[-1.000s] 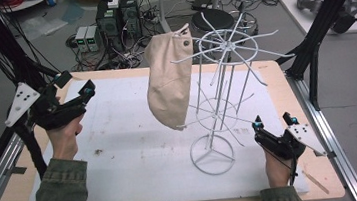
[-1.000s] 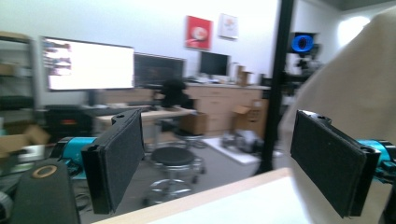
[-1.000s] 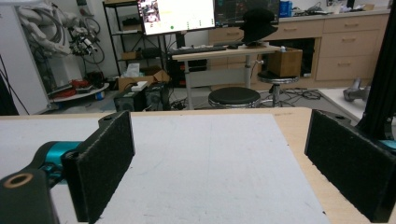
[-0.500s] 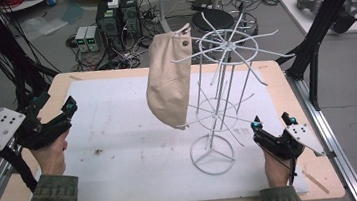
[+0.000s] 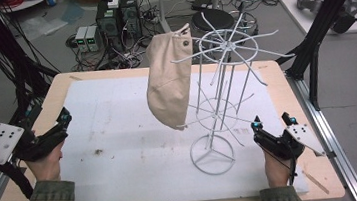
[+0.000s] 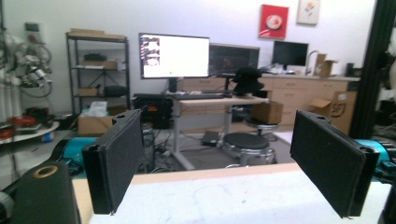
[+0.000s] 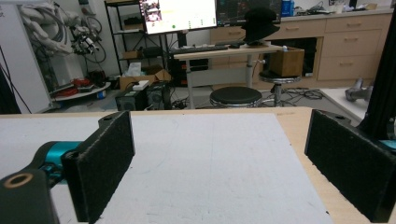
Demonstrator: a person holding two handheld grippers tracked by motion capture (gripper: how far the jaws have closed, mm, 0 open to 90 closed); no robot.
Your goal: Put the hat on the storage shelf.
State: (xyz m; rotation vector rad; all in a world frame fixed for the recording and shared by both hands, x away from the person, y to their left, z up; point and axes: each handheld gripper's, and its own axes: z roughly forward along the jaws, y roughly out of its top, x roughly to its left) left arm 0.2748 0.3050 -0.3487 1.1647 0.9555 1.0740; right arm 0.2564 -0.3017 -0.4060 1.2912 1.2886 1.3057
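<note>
High view first: a beige cap (image 5: 168, 81) hangs on one arm of the white wire rack (image 5: 225, 90), which stands on the counter (image 5: 120, 137) right of centre. The left hand-held gripper (image 5: 49, 131) sits at the counter's left edge, well apart from the cap; the right hand-held gripper (image 5: 272, 126) rests near the front right, just beside the rack's ring base. Both have their jaws spread wide with nothing between them, as the left gripper view (image 6: 229, 163) and right gripper view (image 7: 219, 168) confirm.

With the cap on its hook and both hands drawn back, the work looks finished or paused. If the cap is to be handled, the left one seems better placed: come in from the cap's open side, pinch the cloth low on the crown or at the brim, and lift up and off the wire tip instead of tugging sideways, since the rack looks light and likely to tip or spin. The right one could steady the base.

A white mat covers the wooden counter, scuffed and speckled with a few dark marks. Beyond it lie stools, computer boxes with tangled cables, black frame posts, shelving, monitors and wooden cabinets.
</note>
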